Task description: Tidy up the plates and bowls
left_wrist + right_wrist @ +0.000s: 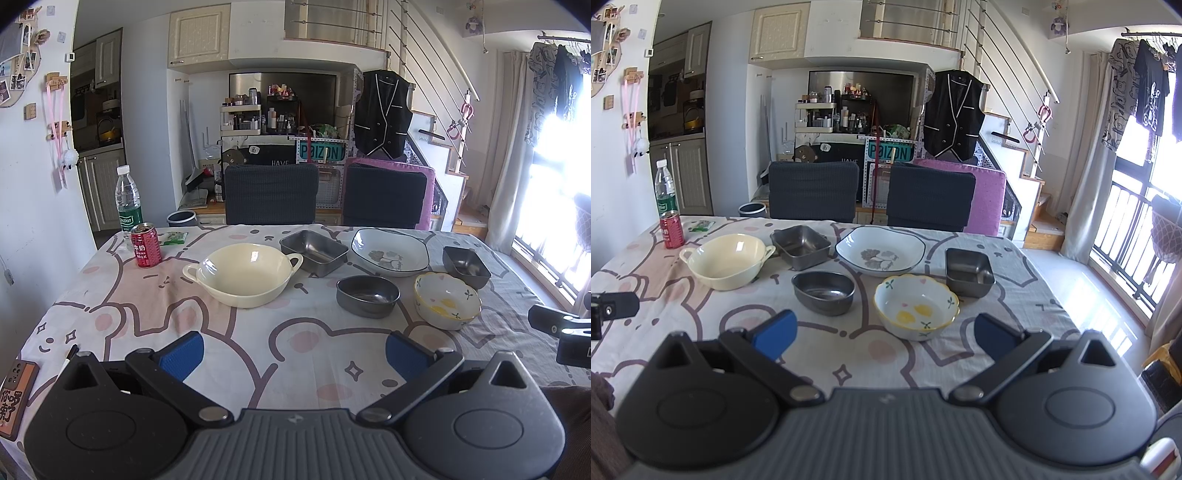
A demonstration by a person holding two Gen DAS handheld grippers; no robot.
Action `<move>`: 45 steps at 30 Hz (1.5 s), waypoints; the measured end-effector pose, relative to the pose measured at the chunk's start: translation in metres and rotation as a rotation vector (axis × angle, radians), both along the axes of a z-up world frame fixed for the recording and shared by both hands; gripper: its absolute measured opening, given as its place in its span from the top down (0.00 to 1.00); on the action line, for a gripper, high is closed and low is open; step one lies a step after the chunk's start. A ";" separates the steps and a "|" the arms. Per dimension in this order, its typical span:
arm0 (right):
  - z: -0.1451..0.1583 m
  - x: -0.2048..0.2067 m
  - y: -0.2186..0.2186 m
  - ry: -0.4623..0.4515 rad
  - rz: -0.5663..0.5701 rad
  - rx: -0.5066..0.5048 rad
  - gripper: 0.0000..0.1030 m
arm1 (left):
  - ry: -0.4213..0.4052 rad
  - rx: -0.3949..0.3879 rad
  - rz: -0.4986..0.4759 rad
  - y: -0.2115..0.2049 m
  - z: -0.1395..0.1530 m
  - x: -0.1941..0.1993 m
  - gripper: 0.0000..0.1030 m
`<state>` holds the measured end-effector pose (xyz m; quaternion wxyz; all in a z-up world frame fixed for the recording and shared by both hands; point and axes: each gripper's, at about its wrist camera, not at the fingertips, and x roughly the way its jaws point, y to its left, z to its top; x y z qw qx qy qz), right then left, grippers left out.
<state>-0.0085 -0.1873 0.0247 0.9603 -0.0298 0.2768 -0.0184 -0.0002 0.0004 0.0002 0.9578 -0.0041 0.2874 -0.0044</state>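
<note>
I hold my left hand-held gripper (294, 352) and my right hand-held gripper (885, 334) low over the near edge of the bench (258, 343), both spread wide with nothing between their blue pads. The bench wears a cartoon bear cloth (683, 295). From my left view, the cream two-handled bowl (243, 275) sits at 11 o'clock, the rectangular steel tray (314, 252) at 12, the oval steel bowl (367, 295) at 1, the flower-print bowl (447, 301) and small square steel dish (466, 266) at 2, the white leaf-print plate (389, 252) behind them. All stand apart. A red can (146, 245) and water bottle (128, 201) stand at 10. Two dark chairs (271, 194) face me; a bright window (1145, 206) lies at 3.
</note>
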 end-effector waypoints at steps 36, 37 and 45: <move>0.006 0.044 -0.024 0.017 -0.072 0.119 0.00 | 0.007 -0.016 -0.107 -0.023 0.025 0.084 0.00; 0.007 0.051 -0.029 0.011 -0.072 0.132 0.00 | 0.001 -0.015 -0.116 -0.024 0.026 0.093 0.00; 0.012 0.133 -0.061 -0.092 -0.091 0.103 0.00 | -0.003 -0.045 -0.199 -0.027 0.024 0.198 0.00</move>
